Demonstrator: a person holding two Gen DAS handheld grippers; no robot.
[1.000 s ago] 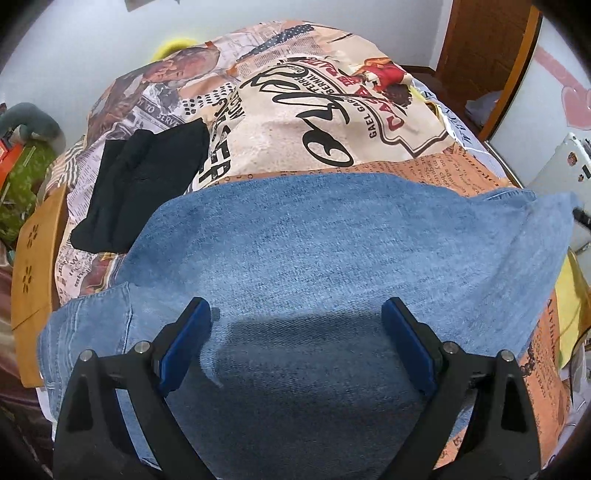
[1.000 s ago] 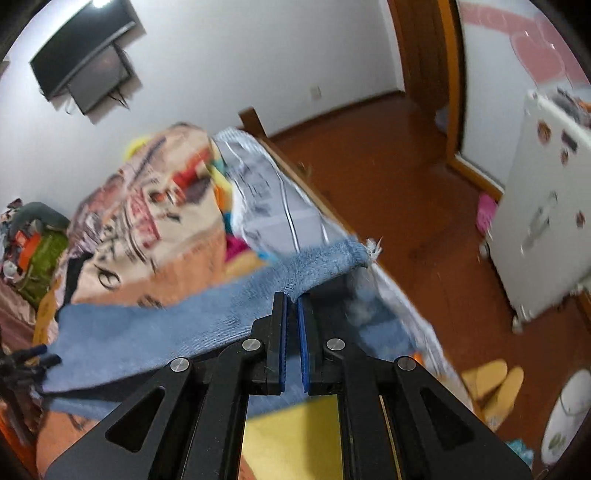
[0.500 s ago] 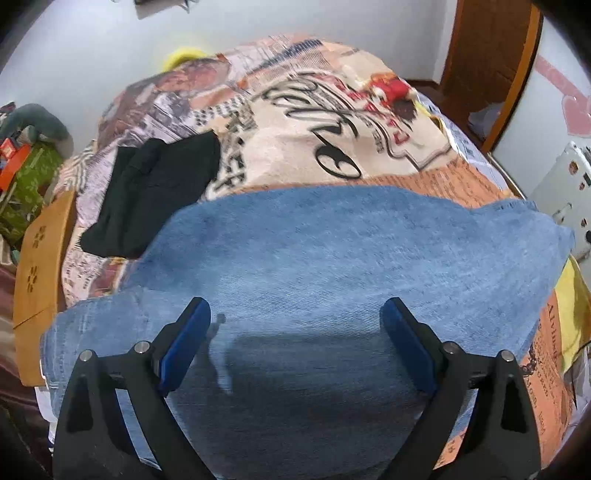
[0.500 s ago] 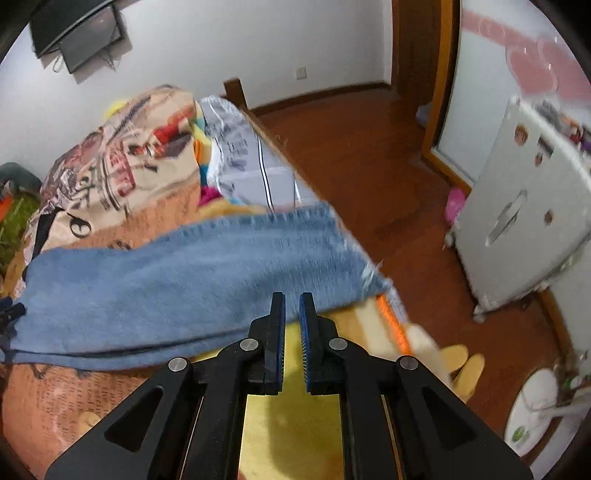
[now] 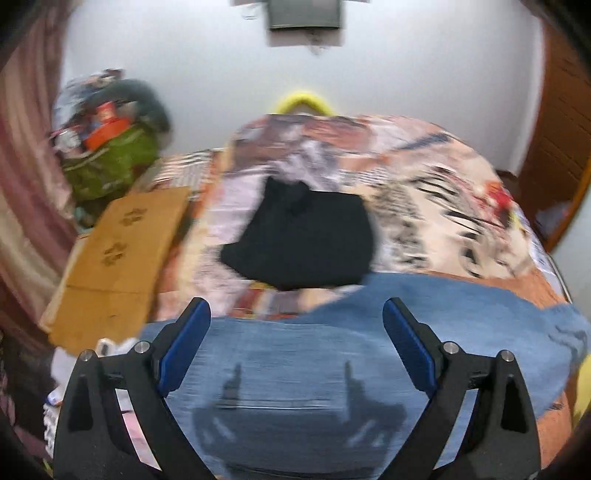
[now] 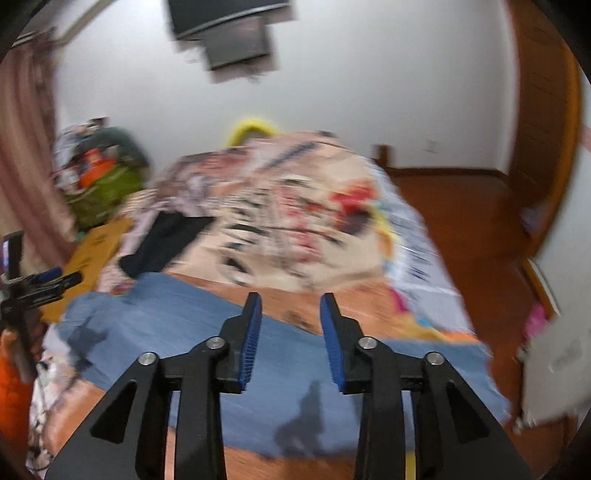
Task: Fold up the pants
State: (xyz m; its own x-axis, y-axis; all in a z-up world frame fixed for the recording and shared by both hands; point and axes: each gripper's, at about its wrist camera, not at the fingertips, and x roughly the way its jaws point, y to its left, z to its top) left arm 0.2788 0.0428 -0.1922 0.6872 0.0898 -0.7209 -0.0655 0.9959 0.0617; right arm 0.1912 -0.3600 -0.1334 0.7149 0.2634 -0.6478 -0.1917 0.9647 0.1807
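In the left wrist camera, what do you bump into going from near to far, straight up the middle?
Blue jeans → black folded clothes → printed bedspread → yellow thing at the bed's far edge → white wall.

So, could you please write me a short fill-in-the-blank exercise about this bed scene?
1. The jeans lying on the bed are ____ in colour.
2. Beyond the jeans lies a folded ____ garment.
3. Between the pads of the left claw there is ____.
4. A screen hangs on the ____.

Missing words: blue; black; nothing; wall
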